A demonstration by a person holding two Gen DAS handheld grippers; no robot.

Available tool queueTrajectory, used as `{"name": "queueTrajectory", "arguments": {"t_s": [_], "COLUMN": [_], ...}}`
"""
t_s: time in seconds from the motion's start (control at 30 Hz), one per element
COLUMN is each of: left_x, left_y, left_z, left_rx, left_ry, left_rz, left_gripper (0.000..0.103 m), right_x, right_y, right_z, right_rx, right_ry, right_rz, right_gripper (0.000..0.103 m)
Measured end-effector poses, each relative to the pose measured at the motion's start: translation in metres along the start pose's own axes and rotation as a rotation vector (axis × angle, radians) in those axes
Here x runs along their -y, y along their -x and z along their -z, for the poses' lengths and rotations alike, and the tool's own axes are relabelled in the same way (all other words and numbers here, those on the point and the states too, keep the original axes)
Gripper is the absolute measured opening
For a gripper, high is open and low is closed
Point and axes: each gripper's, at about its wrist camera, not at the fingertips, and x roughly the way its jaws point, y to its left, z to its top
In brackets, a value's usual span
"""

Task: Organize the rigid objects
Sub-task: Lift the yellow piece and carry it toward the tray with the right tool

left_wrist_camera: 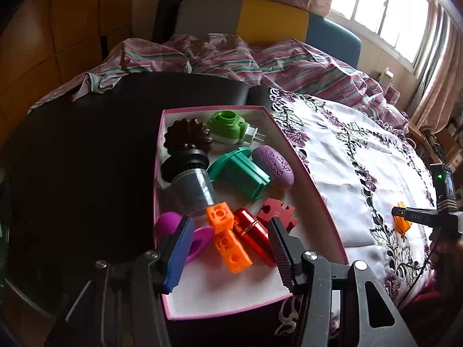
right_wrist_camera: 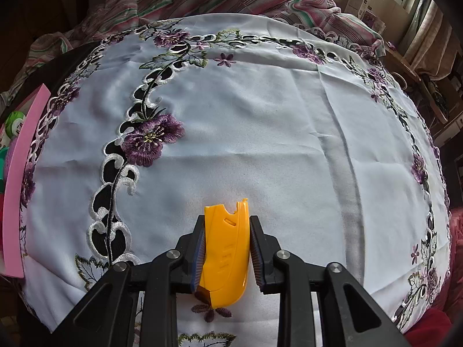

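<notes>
A pink-rimmed box (left_wrist_camera: 306, 170) holds several rigid objects: a brown fluted mould (left_wrist_camera: 188, 137), a green plug-in device (left_wrist_camera: 228, 125), a teal piece (left_wrist_camera: 240, 173), a purple oval case (left_wrist_camera: 272, 167), a clear jar with a black lid (left_wrist_camera: 192, 185), orange cubes (left_wrist_camera: 233, 251), a red metal cylinder (left_wrist_camera: 251, 235) and a dark red block (left_wrist_camera: 277, 212). My left gripper (left_wrist_camera: 230, 221) hovers over the box's near end, open, with nothing pressed between its pads. My right gripper (right_wrist_camera: 227, 219) is shut on a yellow plastic piece (right_wrist_camera: 225, 248) just above the embroidered cloth (right_wrist_camera: 260, 130); the same piece shows at the right of the left wrist view (left_wrist_camera: 402, 222).
The box sits on a dark round table (left_wrist_camera: 86, 159), beside the white cloth with purple flowers. A magenta object (left_wrist_camera: 199, 240) lies in the box's near left corner. Rumpled striped bedding (left_wrist_camera: 231, 57) lies behind. The box's pink rim (right_wrist_camera: 17, 188) edges the cloth on the left.
</notes>
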Motion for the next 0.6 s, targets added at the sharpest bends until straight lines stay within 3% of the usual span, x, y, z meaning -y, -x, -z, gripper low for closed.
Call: {"name": "queueTrajectory", "arguments": {"t_s": [0.6], "left_x": [-0.029], "left_y": [0.006], "left_z": [0.008], "left_rx": [0.004], "left_ry": [0.06], "left_rz": [-0.041], "left_gripper": [0.054], "right_x": [-0.002], "right_y": [0.0], "right_z": [0.0], "right_rx": [0.006], "right_ry": [0.012], "right_rz": [0.016], "right_gripper": [0.027]}}
